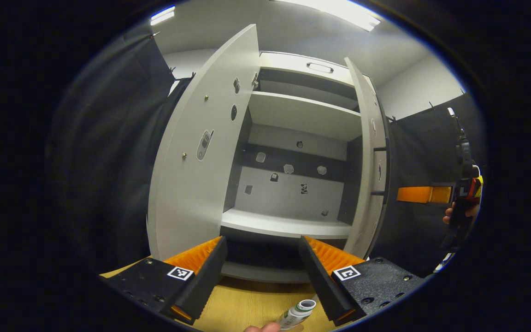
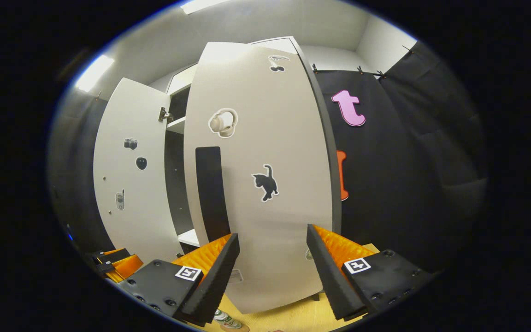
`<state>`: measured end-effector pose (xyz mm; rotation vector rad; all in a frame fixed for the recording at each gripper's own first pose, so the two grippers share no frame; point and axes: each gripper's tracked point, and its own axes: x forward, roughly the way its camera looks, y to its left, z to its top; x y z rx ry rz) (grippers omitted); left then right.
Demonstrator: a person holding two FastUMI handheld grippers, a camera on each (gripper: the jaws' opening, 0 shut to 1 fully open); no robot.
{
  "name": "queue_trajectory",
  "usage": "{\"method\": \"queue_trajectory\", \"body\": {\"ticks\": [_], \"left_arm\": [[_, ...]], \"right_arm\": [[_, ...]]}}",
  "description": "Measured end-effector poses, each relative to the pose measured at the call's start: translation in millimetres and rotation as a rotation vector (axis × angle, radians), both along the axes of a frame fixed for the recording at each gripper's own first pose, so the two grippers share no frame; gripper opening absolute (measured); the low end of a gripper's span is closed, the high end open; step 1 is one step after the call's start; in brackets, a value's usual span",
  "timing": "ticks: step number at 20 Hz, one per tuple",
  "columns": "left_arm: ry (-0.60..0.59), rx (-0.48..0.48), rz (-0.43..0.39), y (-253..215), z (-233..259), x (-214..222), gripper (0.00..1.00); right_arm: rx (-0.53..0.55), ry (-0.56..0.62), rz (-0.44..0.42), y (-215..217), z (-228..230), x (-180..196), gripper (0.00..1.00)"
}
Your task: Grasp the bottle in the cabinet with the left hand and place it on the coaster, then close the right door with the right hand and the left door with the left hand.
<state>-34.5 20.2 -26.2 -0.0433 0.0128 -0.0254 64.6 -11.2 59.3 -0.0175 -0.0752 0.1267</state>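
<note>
The white cabinet stands with both doors swung out: the left door (image 1: 201,152) and the right door (image 1: 369,161), and its shelves (image 1: 288,226) are bare. My left gripper (image 1: 262,242) is open in front of the lower shelf. Below it, on the wooden table, is the bottle (image 1: 298,312) with a white top and green label, and nothing grips it. My right gripper (image 2: 272,233) is open just before the outer face of the right door (image 2: 265,184), not touching it. In the right gripper view the bottle (image 2: 221,317) stands by a brown coaster (image 2: 237,328).
The wooden tabletop (image 1: 247,304) runs under the cabinet front. Part of a hand (image 1: 263,328) shows at the bottom edge. Farther right a hand holds the right gripper (image 1: 413,194). The left gripper (image 2: 113,260) shows low beside the left door (image 2: 132,184). Black cloth walls stand on both sides.
</note>
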Motion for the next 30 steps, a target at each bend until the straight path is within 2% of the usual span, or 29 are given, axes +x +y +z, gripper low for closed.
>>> {"method": "queue_trajectory", "body": {"ticks": [1, 2, 3, 10, 15, 18, 19, 20, 21, 25, 28, 29, 30], "left_arm": [[-0.001, 0.003, 0.007, 2, 0, -1, 0.95], [0.001, 0.006, 0.012, 4, 0, -2, 0.95], [0.003, 0.005, 0.014, 5, 0, -3, 0.95], [0.009, 0.007, 0.024, 11, 5, -7, 0.95], [-0.013, 0.001, 0.097, 38, 24, -17, 0.95], [-0.032, 0.014, 0.178, 68, 42, -31, 0.92], [-0.028, 0.013, 0.218, 81, 48, -36, 0.95], [-0.029, 0.012, 0.266, 97, 54, -42, 0.92], [-0.041, 0.012, 0.316, 114, 62, -51, 0.95], [-0.071, 0.054, 0.489, 177, 90, -69, 0.94], [-0.085, 0.029, 0.565, 205, 103, -68, 0.94], [-0.104, 0.036, 0.579, 215, 111, -66, 0.92], [-0.121, 0.049, 0.583, 221, 117, -59, 0.95]], "right_arm": [[0.003, 0.002, 0.010, 4, 0, 1, 0.97], [0.009, 0.006, 0.021, 8, 0, 3, 0.86], [0.016, 0.013, 0.030, 12, -1, 6, 0.97], [0.006, 0.026, 0.079, 38, -3, 26, 0.97], [0.023, 0.027, 0.069, 49, 1, 48, 0.97], [0.045, 0.042, 0.074, 53, -2, 57, 0.96], [0.052, 0.044, 0.075, 55, -2, 58, 0.96], [0.059, 0.046, 0.075, 55, -3, 60, 0.96], [0.063, 0.044, 0.074, 56, -3, 61, 0.96], [0.054, 0.041, 0.064, 58, -4, 64, 0.96], [0.071, 0.032, 0.072, 58, -2, 60, 0.97], [0.076, 0.017, 0.073, 56, 2, 59, 0.97], [0.071, 0.005, 0.071, 54, 4, 56, 0.97]]}}
